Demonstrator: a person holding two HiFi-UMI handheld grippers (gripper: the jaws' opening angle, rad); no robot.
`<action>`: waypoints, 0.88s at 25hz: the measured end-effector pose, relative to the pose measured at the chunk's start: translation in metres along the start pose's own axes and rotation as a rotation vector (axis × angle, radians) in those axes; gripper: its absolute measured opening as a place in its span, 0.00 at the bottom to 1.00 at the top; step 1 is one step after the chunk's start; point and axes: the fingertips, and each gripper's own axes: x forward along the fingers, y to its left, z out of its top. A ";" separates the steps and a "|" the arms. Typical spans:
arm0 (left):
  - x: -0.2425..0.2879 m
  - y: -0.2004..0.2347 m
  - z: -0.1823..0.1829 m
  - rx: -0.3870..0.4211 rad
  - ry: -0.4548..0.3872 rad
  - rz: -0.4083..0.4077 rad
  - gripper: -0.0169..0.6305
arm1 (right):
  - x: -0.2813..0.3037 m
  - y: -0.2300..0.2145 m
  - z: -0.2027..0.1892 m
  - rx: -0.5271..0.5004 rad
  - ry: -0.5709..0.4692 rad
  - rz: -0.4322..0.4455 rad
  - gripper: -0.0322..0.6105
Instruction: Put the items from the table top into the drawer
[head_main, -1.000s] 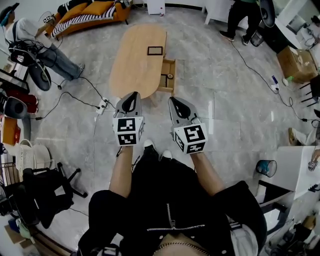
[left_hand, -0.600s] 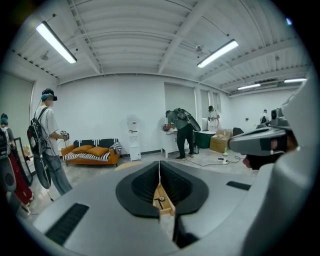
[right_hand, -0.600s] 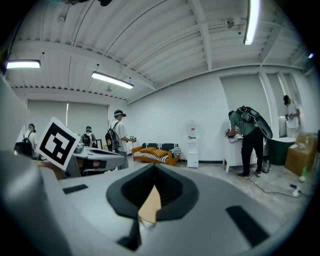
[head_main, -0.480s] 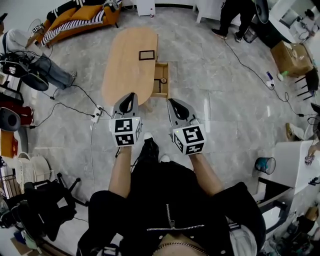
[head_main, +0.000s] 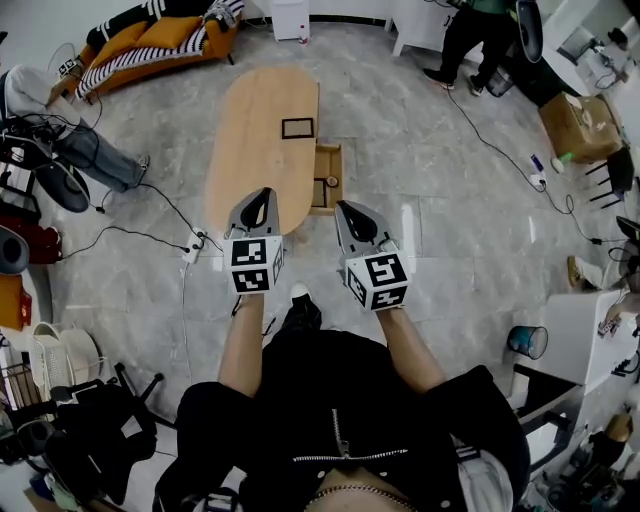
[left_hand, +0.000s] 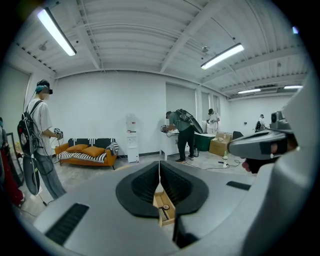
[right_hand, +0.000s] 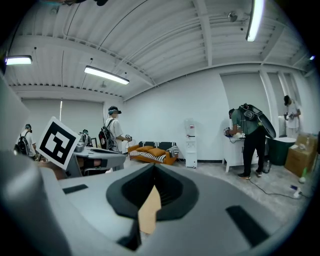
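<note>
My left tongs (head_main: 262, 195) and right tongs (head_main: 345, 208) are both closed tight, holding nothing, near the oval light-wood table (head_main: 250, 120) and its open wooden drawer (head_main: 327, 180).

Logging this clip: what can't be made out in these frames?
Drawer contents: too small in head view; left gripper view shows only a sliver past its jaws.
Black-edged flat item on the table: too small to identify.
Right gripper view: its jaws hide all but a tan strip.

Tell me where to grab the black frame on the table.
Pinch one side bar of the black frame, probably the near one, coming down from above. It lies flat on the table, so only its thin bars offer the jaws a grip.
</note>
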 end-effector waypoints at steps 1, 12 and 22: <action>0.005 0.009 0.002 -0.004 -0.002 0.000 0.05 | 0.010 0.002 0.003 -0.002 0.003 0.001 0.06; 0.048 0.090 0.008 -0.028 0.004 -0.009 0.05 | 0.101 0.017 0.020 -0.017 0.025 0.001 0.06; 0.074 0.128 0.003 -0.043 0.024 -0.023 0.05 | 0.142 0.017 0.019 -0.016 0.062 -0.010 0.06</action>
